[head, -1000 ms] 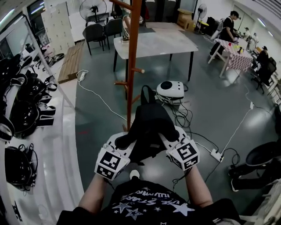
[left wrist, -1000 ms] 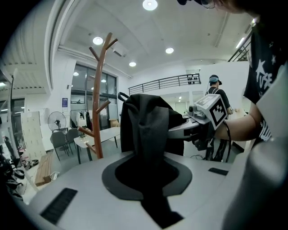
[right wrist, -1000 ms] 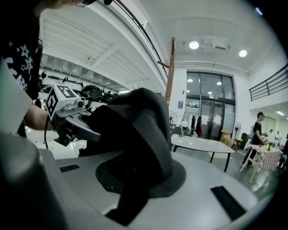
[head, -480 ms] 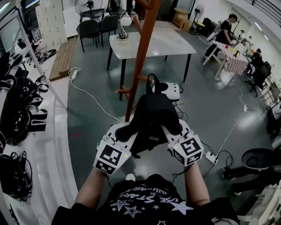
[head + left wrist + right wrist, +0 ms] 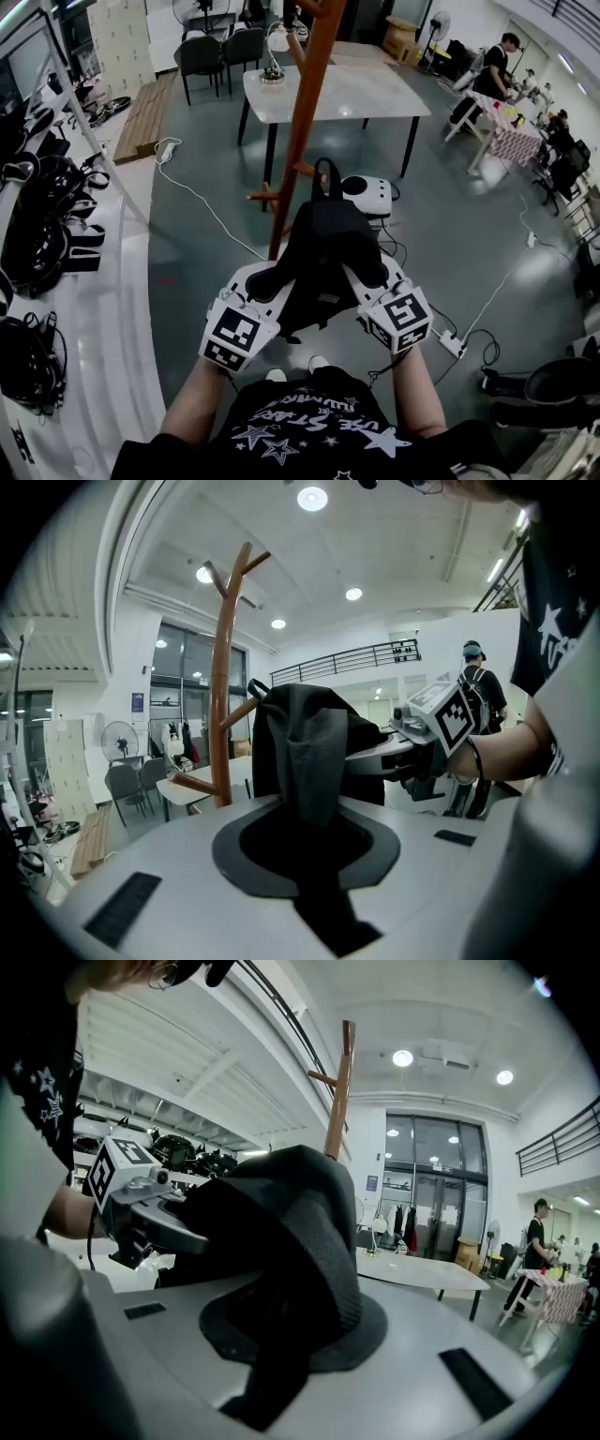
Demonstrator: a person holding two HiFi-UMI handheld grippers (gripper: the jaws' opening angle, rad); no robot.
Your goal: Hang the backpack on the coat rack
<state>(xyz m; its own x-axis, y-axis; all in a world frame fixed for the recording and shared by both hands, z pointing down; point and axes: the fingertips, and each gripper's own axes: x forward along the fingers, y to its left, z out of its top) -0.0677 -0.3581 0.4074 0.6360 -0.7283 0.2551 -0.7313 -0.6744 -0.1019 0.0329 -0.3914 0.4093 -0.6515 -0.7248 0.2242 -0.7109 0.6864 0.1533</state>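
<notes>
Grey floor (image 5: 450, 225), coat rack (image 5: 304, 127) just ahead, left tongs (image 5: 265, 281) and right tongs (image 5: 373, 275) each clamped on backpack (image 5: 323, 246)

Grey floor (image 5: 187, 234): the wooden coat rack (image 5: 303, 131) stands on it at centre, with a white domed device (image 5: 367, 195) just right of its foot and white cables (image 5: 202, 202) and a power strip (image 5: 452, 344) to near right. Far: white table (image 5: 375, 94) bearing a lamp (image 5: 275, 52). Left: white bench (image 5: 112, 375) carrying black gear (image 5: 37, 248).
</notes>
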